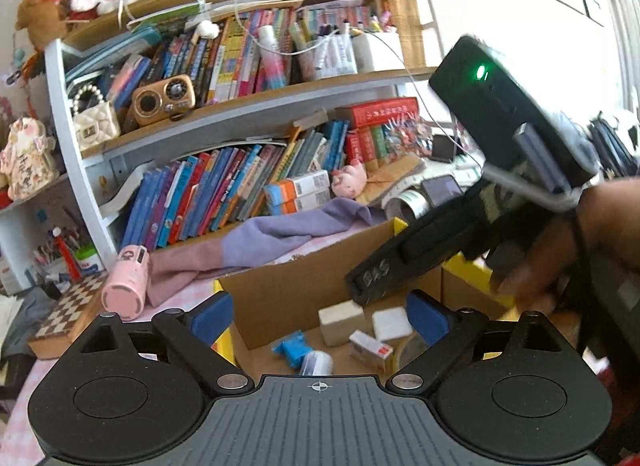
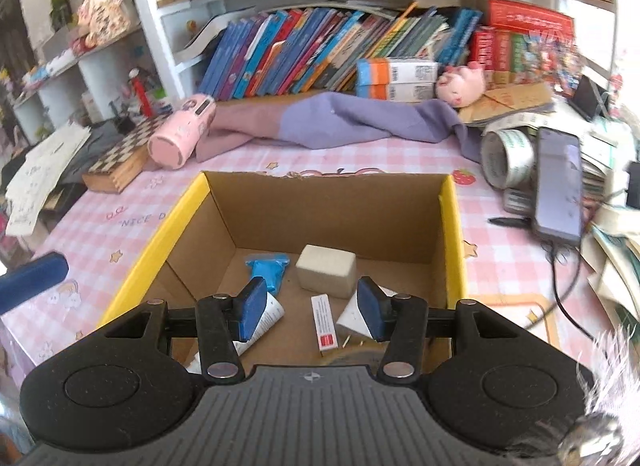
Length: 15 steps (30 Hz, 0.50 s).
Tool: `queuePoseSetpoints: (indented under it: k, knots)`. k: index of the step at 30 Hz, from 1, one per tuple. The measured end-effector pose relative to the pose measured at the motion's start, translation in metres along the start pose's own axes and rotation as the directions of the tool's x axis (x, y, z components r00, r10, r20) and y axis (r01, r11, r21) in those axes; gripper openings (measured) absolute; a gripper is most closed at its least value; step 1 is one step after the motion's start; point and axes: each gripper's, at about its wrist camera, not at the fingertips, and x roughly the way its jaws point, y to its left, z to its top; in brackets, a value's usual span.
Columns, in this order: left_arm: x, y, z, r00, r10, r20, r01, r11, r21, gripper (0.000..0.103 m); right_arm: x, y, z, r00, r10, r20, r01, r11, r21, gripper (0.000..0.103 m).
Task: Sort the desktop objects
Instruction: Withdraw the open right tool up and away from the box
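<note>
The box (image 2: 328,213), an open cardboard carton with yellow outer walls, stands on the pink checked tabletop (image 2: 120,209) and serves as the landmark here. On its floor lie a pale block (image 2: 326,270) toward the far wall, a blue packet (image 2: 269,266) just left of the block, a small white carton with a red end (image 2: 325,322) nearer the front, and a white tube (image 2: 264,320) at the front left.

The right claw (image 2: 310,310) hangs over the near edge of the box, jaws partly apart with nothing pressed between them; the red-ended carton lies below, between the two blue pads (image 2: 252,308), and the block sits just beyond the tips.

The left claw (image 1: 320,320) hovers at the box's left side, spread wide and empty. In its view the packet (image 1: 295,348), the block (image 1: 342,322) and the red-ended carton (image 1: 370,348) lie on the box floor (image 1: 280,294), below and between its pads (image 1: 212,318). The right claw's black body (image 1: 472,221) reaches in over the box from the right.

Behind the box lie a purple cloth (image 2: 352,117) and a pink camera-shaped case (image 2: 182,135); to its right, a tape roll (image 2: 506,153) and a phone (image 2: 558,181).
</note>
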Motion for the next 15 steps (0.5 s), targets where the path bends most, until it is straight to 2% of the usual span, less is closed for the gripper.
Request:
queuePoseSetpoints:
  k: [4,11,15]
  knots:
    - [-0.02,0.016,-0.013,0.999,0.038,-0.007,-0.038,0.999,-0.004,0.095,-0.022,0.007,-0.012,0.998,-0.034,0.05,0.032,0.999,0.036,0.048]
    - [-0.061,0.067,-0.033,0.992,0.125,-0.025,-0.128,0.979,-0.156,0.096,-0.052,0.032,-0.041,0.992,-0.09,0.092,0.088,0.996,0.03,0.048]
    - [-0.086,0.082,-0.047,0.986,0.161,-0.033,-0.165,0.968,-0.187,0.097,-0.067,0.053,-0.062,0.989,-0.11,0.098,0.111,0.994,-0.007,0.049]
